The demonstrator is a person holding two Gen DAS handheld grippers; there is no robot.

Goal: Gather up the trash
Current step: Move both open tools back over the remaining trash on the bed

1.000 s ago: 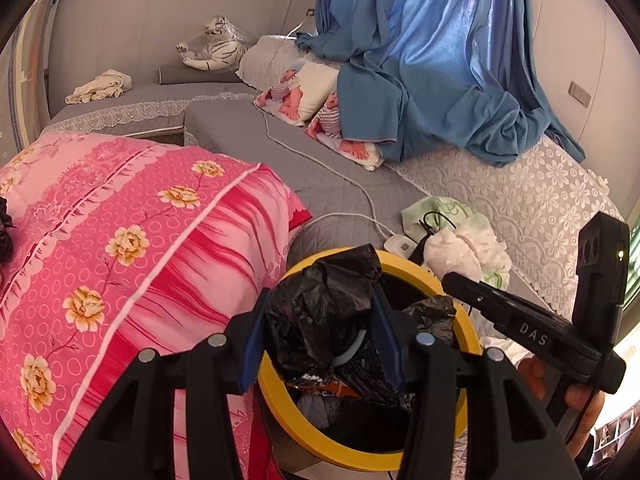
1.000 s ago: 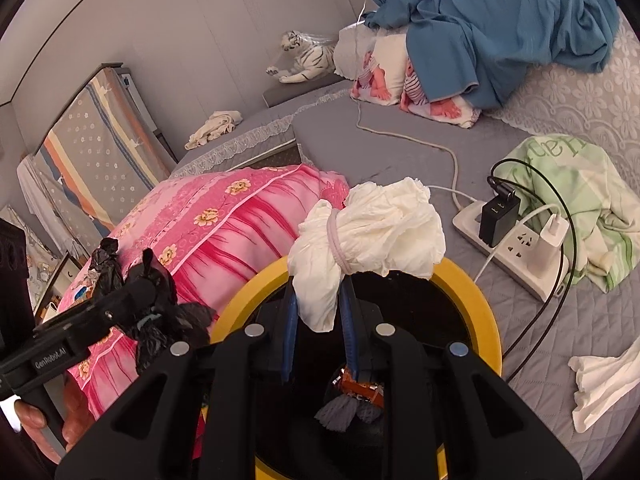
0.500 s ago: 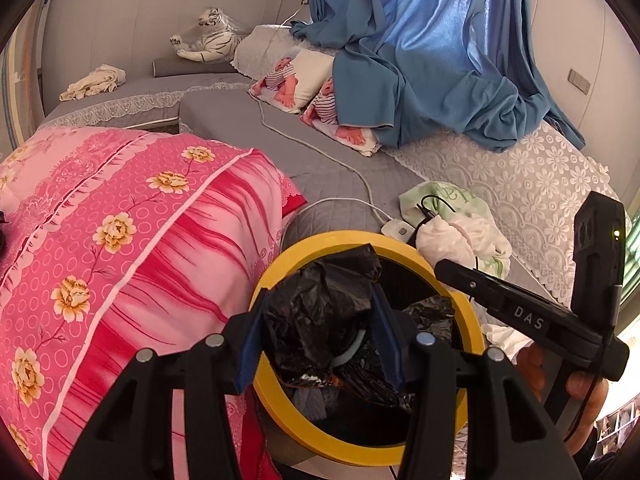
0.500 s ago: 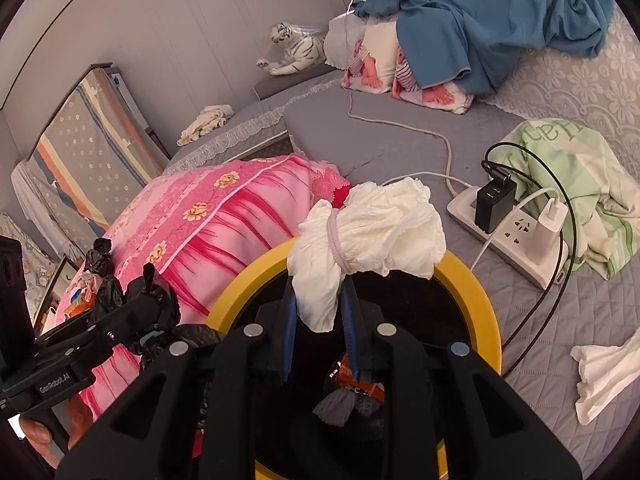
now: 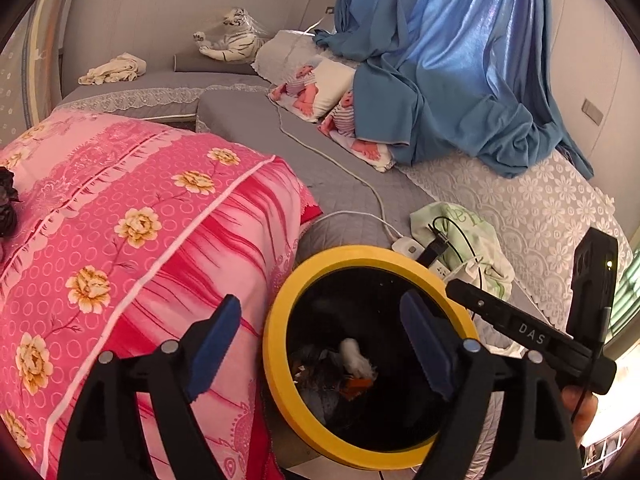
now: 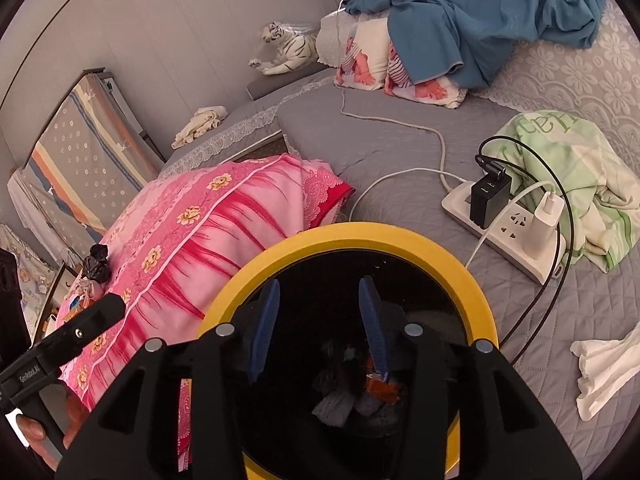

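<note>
A black bin with a yellow rim stands by the bed. Trash lies at its bottom: a white wad, dark bags and an orange scrap. My left gripper is open and empty over the bin's left rim. My right gripper is open and empty above the bin's mouth. A white crumpled tissue lies on the grey bedcover at the right. A small black bag sits on the pink quilt at the far left, also showing in the left wrist view.
A pink flowered quilt lies left of the bin. A white power strip with chargers and cables sits beyond the rim beside a green cloth. Blue fabric, pillows and a toy tiger lie further back.
Both grippers have opened. The black bag has dropped from the left one and the white wad from the right one into the bin.
</note>
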